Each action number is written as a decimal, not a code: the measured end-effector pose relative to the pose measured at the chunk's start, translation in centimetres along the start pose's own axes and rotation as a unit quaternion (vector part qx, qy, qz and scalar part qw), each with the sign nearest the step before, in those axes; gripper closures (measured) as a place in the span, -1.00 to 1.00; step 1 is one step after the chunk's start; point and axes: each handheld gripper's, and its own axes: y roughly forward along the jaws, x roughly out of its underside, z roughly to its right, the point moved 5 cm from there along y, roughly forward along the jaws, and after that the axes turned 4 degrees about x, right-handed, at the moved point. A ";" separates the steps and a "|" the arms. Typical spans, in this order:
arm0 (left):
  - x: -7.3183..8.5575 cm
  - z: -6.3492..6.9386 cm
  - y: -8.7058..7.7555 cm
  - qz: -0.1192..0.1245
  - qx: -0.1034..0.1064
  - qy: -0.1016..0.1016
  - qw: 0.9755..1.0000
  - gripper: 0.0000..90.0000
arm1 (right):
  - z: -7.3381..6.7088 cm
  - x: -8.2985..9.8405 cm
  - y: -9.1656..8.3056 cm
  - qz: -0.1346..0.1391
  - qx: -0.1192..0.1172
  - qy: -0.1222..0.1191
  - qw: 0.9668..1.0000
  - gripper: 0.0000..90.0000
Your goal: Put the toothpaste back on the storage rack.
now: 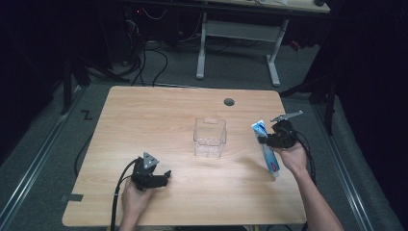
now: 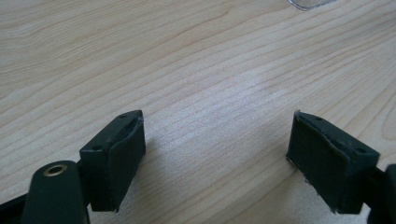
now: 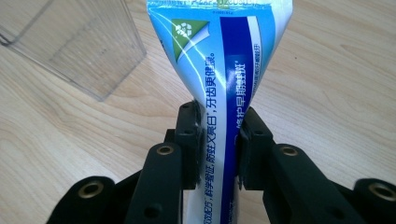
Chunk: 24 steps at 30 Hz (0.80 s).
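Observation:
A blue and white toothpaste tube (image 1: pixel 267 147) is held off the table at the right, flat crimped end up. My right gripper (image 1: pixel 267 140) is shut on its middle; in the right gripper view both pads squeeze the tube (image 3: pixel 219 93) between them at my right gripper (image 3: pixel 219 140). A clear plastic box (image 1: pixel 210 137) stands open-topped at the table's centre, left of the tube, and appears at the upper left as the clear box (image 3: pixel 74 46). My left gripper (image 1: pixel 166 177) rests low at the front left, open, with bare wood between its jaws at my left gripper (image 2: pixel 215 154).
The wooden table (image 1: pixel 144 120) has a round cable hole (image 1: pixel 229 102) near its far edge. A corner of the clear box (image 2: pixel 308 3) peeks in at the top of the left gripper view. Beyond the table stand a desk frame (image 1: pixel 238 43) and floor cables.

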 end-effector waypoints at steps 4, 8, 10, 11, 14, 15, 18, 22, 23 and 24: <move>0.0 0.0 0.0 0.000 0.000 0.000 1.000 -0.57 | -0.5 -0.3 -0.5 0.011 -0.011 -0.006 1.000 0.64; 0.0 0.0 0.0 0.000 0.000 0.000 1.000 -0.57 | -1.3 -0.8 -1.0 0.029 -0.023 -0.012 0.999 0.64; 0.0 0.0 0.0 0.000 0.000 0.000 1.000 -0.57 | -1.4 -0.8 -1.1 0.033 -0.027 -0.012 0.999 0.64; 0.0 0.0 0.0 0.000 0.000 0.000 1.000 -0.57 | -1.6 -0.9 -1.2 0.038 -0.030 -0.012 0.999 0.64; 0.0 0.0 0.0 0.000 0.000 0.000 1.000 -0.57 | -1.8 -1.2 -1.5 0.050 -0.041 -0.013 0.998 0.64; 0.0 0.0 0.0 0.000 0.000 0.000 1.000 -0.57 | -1.9 -1.3 -1.6 0.053 -0.044 -0.013 0.998 0.64; 0.0 0.0 0.0 0.000 0.000 0.000 1.000 -0.57 | -2.1 -1.5 -1.9 0.065 -0.050 -0.013 0.997 0.64; 0.0 0.0 0.0 0.000 0.000 0.000 1.000 -0.57 | -2.5 -1.8 -2.3 0.075 -0.051 -0.018 0.996 0.64; 0.0 0.0 0.0 0.000 0.000 0.000 1.000 -0.57 | -2.7 -1.8 -2.4 0.078 -0.052 -0.020 0.995 0.64; 0.0 0.0 0.0 0.000 0.000 0.000 1.000 -0.57 | -2.9 -2.0 -2.6 0.081 -0.053 -0.022 0.995 0.64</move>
